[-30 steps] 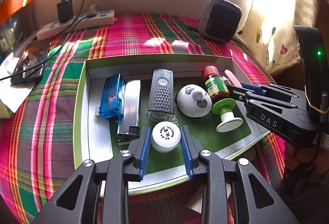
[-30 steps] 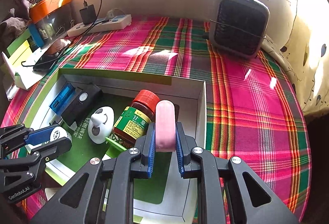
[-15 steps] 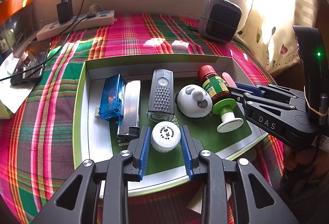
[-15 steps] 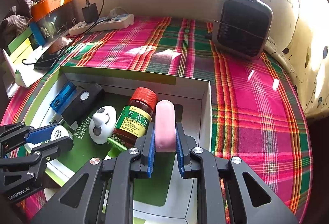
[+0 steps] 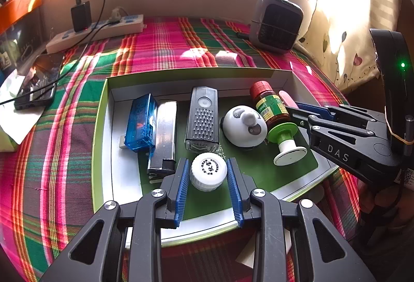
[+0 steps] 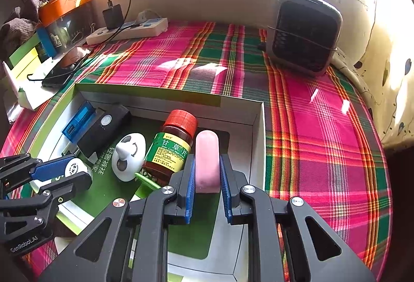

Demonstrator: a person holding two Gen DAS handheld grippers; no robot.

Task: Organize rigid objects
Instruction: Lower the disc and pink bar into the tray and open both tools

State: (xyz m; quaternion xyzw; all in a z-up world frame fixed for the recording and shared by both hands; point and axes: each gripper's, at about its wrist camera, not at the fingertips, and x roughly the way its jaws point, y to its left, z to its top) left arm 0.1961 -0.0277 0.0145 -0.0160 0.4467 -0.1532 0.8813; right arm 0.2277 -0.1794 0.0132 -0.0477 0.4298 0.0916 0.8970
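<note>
Tongs (image 5: 208, 173) around white cap (image 5: 208, 171)

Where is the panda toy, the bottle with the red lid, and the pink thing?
panda toy (image 5: 244, 126), left wrist view, on its white body.
red-lidded bottle (image 6: 170, 150), right wrist view, on its green label.
pink thing (image 6: 207, 160), right wrist view, on its middle, between the blue pads.
</note>
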